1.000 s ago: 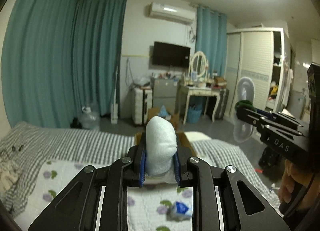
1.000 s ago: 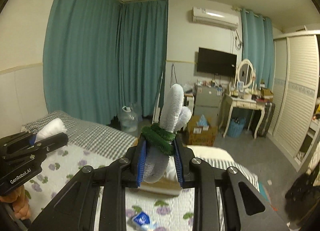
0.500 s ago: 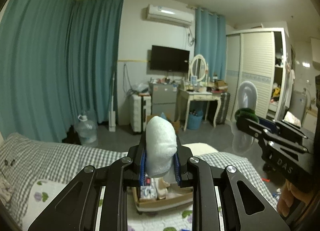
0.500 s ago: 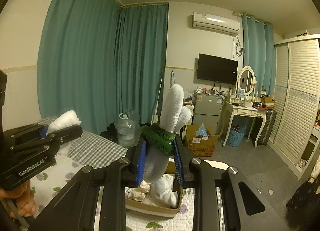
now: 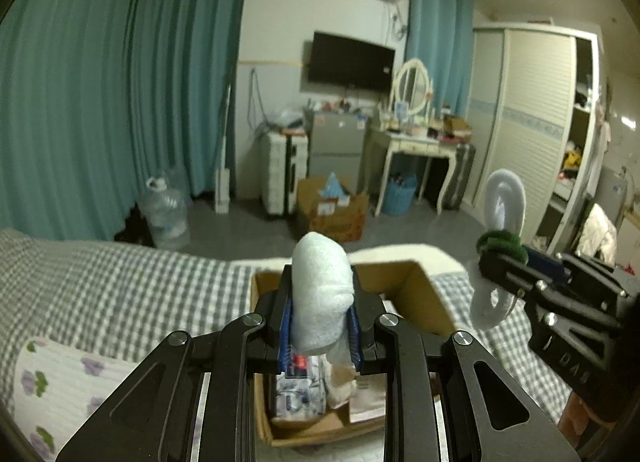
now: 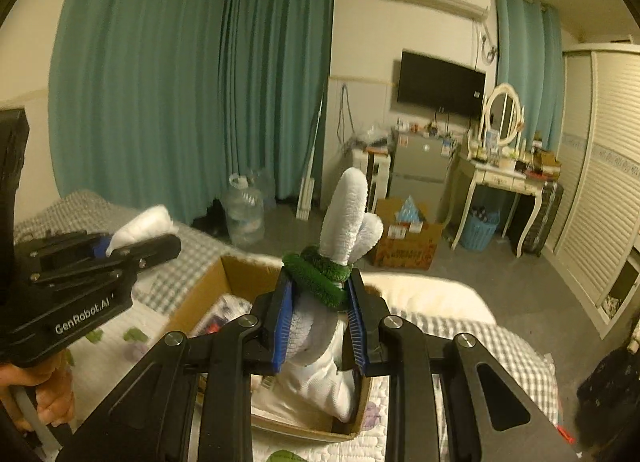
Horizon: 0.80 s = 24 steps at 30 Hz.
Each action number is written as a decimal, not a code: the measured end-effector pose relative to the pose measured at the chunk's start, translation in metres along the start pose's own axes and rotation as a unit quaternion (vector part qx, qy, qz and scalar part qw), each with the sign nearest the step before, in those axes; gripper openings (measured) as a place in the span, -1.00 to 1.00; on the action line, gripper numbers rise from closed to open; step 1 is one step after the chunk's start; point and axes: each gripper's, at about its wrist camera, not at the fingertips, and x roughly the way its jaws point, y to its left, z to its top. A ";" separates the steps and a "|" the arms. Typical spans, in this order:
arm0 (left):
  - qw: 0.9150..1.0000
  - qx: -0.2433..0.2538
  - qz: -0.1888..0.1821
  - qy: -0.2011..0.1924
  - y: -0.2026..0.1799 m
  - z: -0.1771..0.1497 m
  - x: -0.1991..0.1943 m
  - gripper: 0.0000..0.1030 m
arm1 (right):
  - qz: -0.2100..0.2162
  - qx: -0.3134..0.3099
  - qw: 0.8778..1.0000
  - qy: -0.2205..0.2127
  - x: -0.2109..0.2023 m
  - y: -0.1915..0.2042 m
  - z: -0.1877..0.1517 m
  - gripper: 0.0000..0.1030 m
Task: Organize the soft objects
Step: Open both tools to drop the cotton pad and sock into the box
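above a bed [image 5: 120,282] in a teal-curtained room: two pairs of tongs poised over an open box [image 5: 404,282], each loaded. left tongs [image 5: 319,336] clamped narrow on a white foam roll [image 5: 320,294], upright between the blue pads, directly over the box's near half. right tongs [image 6: 320,326] pinched on a white plush toy [image 6: 346,217] with a green collar [image 6: 316,276], ears up, lower body dangling below the pads into the box mouth. box already part filled with packets and pale cloth; resting on the quilt [image 6: 104,362], beside a cream pillow [image 6: 432,298].

likely step in hand: dropping both soft items into the box. best done by lowering each load until clear of the cardboard rim, then easing the pads apart slowly, one side at a time, to avoid a bounce off the flap. roll probably springy, so liable to pop sideways on release; better set down onto the contents than let fall. toy limp and long, so worth lowering feet first and letting the ears fold in after. tongs close together, as seen from both wrist views; some care needed to keep them from knocking. box on soft bedding, so apt to tip under a nudge to its wall.
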 end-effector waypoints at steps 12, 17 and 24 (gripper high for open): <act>0.995 -0.005 -0.030 0.094 -0.016 -0.035 0.073 -0.58 | -0.007 -0.001 0.995 0.096 0.091 -0.013 -0.047 -0.51; 0.991 0.000 -0.034 0.128 -0.025 -0.042 0.088 -0.58 | -0.012 0.003 0.992 0.128 0.111 -0.020 -0.056 -0.51; 0.986 -0.001 -0.034 0.161 -0.027 -0.052 0.100 -0.48 | -0.014 -0.007 0.988 0.153 0.123 -0.019 -0.063 -0.49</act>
